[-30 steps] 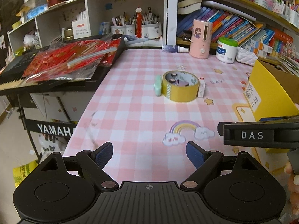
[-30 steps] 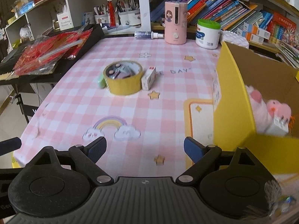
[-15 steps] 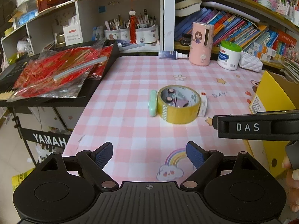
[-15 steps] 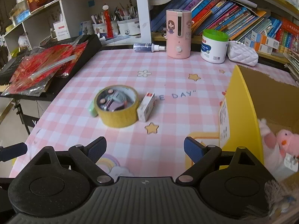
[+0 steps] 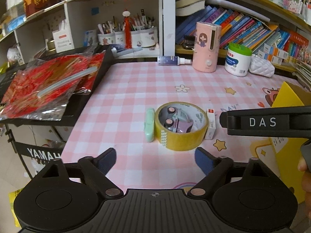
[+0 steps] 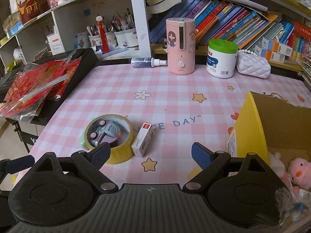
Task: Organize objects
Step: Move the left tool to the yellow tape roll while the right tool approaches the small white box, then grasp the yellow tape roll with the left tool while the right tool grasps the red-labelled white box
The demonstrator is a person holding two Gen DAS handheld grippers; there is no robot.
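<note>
A yellow tape roll (image 5: 181, 126) (image 6: 109, 137) lies flat on the pink checked tablecloth with a small toy car (image 5: 177, 119) (image 6: 106, 133) inside its ring. A mint green case (image 5: 150, 124) lies against its left side, a small white and red box (image 5: 210, 124) (image 6: 142, 141) against its right. My left gripper (image 5: 155, 160) hovers just short of the roll, its jaws opening and nothing between them. My right gripper (image 6: 149, 153) stands open and empty, near the white box. A yellow cardboard box (image 6: 272, 128) (image 5: 287, 97) at the right holds pink plush toys (image 6: 295, 171).
A pink humidifier (image 6: 180, 46), a spray bottle (image 6: 147, 62), a green-lidded tub (image 6: 221, 58) and a white pouch (image 6: 252, 66) line the table's back edge below bookshelves. Red foil packets (image 5: 48, 83) lie on a black keyboard at the left. The right gripper's body (image 5: 268, 123) crosses the left wrist view.
Both grippers have moved forward over the table toward the tape roll, which now sits closer and lower in both views. The left jaws stand a little wider.
</note>
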